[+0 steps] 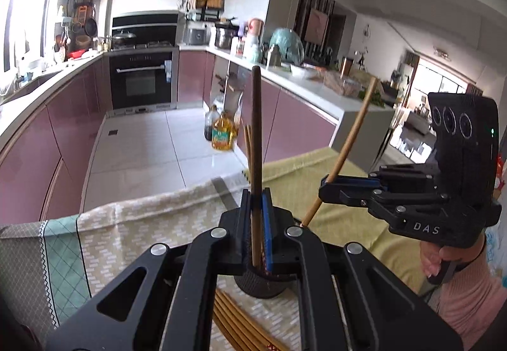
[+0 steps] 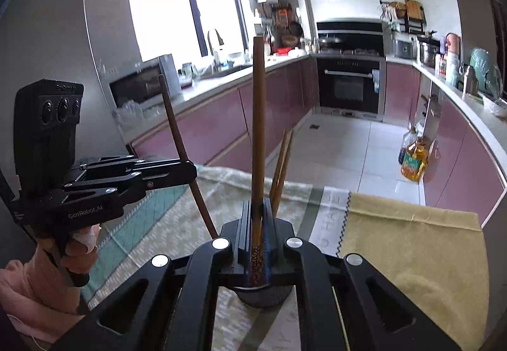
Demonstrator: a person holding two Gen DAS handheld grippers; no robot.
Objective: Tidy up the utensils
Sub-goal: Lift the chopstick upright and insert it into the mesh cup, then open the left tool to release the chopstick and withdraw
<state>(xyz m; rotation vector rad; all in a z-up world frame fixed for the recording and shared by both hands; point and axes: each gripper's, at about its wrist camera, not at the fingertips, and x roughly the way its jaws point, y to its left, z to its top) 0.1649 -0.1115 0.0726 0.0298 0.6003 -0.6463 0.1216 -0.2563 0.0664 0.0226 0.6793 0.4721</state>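
Observation:
My left gripper (image 1: 256, 195) is shut on a dark brown chopstick (image 1: 256, 129) that stands upright. Its lower end dips into a black mesh holder (image 1: 259, 287) on the table. To the right, my right gripper (image 1: 326, 184) is shut on a lighter chopstick (image 1: 355, 135) that leans right. In the right wrist view, the right gripper (image 2: 257, 205) clamps that chopstick (image 2: 258, 116) above the same holder (image 2: 263, 295). The left gripper (image 2: 191, 172) grips its dark chopstick (image 2: 177, 135) at the left. Two more chopsticks (image 2: 281, 167) stand in the holder. Several loose chopsticks (image 1: 237, 322) lie on the cloth.
A beige and green patterned cloth (image 1: 133, 224) and a yellow cloth (image 2: 412, 243) cover the table, whose far edge drops to the tiled kitchen floor (image 1: 142, 145). Oil bottles (image 1: 221, 134) stand on the floor by the pink cabinets. A hand in a pink sleeve (image 1: 459, 281) holds the right gripper.

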